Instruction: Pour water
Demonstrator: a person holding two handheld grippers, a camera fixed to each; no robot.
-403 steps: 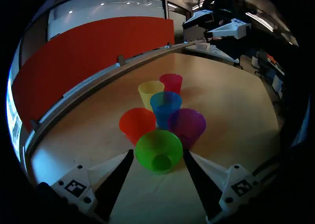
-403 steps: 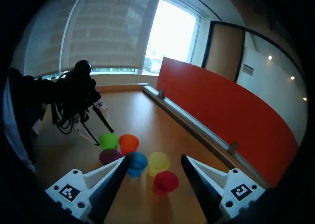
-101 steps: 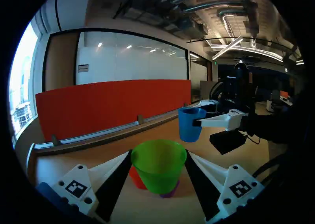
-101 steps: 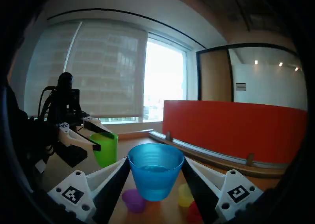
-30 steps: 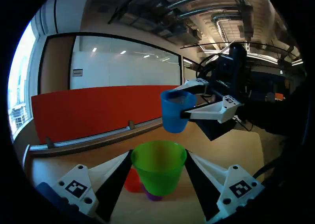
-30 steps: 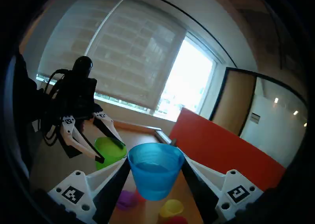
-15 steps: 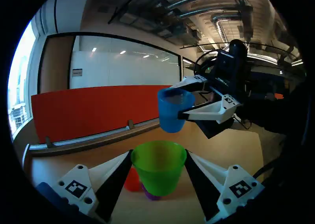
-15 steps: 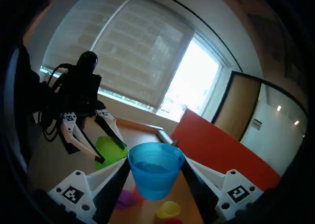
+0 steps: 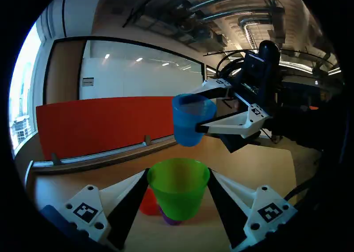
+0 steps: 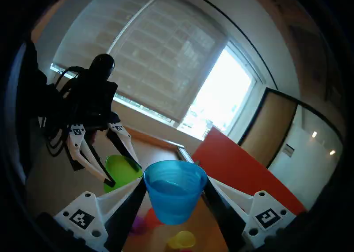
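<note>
Rolling further than half a second ago, the right gripper (image 10: 175, 183) pinches the blue cup (image 10: 175, 194), water inside. The green cup (image 10: 118, 171) lies at ten o'clock, pinched upright by the left gripper (image 9: 177, 172), the blue cup at its twelve.

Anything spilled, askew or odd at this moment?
Nothing stands out. The right gripper holds the blue cup, slightly tilted with water inside, above the green cup in the left gripper; no spill shows on the table.
</note>
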